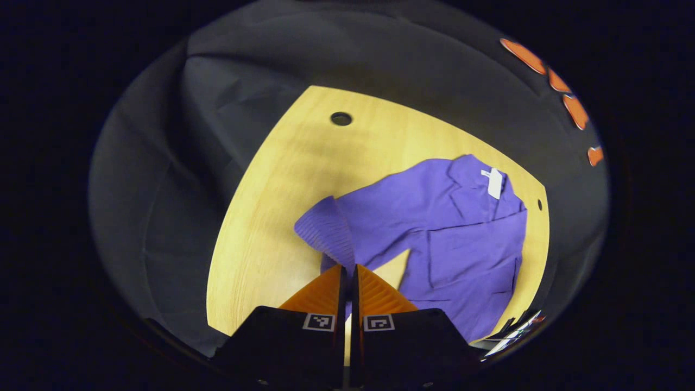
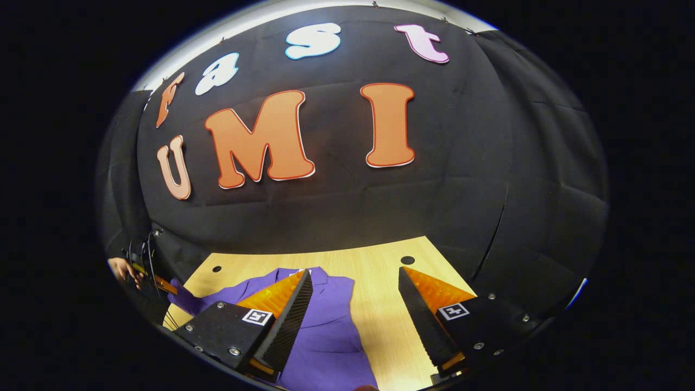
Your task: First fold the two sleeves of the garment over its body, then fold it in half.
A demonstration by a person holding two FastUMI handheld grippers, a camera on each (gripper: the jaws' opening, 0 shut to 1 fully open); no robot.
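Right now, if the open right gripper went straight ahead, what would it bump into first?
Probably the light wooden table, beside the purple garment, which fills the gap of the right gripper; depth is unclear.

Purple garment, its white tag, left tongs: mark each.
purple garment (image 1: 467, 255), left gripper view, on the body panel.
white tag (image 1: 494, 183), left gripper view, tag's middle, at the collar.
left tongs (image 1: 349, 270), left gripper view, between the fingertips.

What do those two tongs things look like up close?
Each set of tongs, left and right, has two wedge-shaped fingers with ridged faces, tapering to a point, on black blocky mounts. Each mount bears a small square black-and-white marker; the right's show screw heads.
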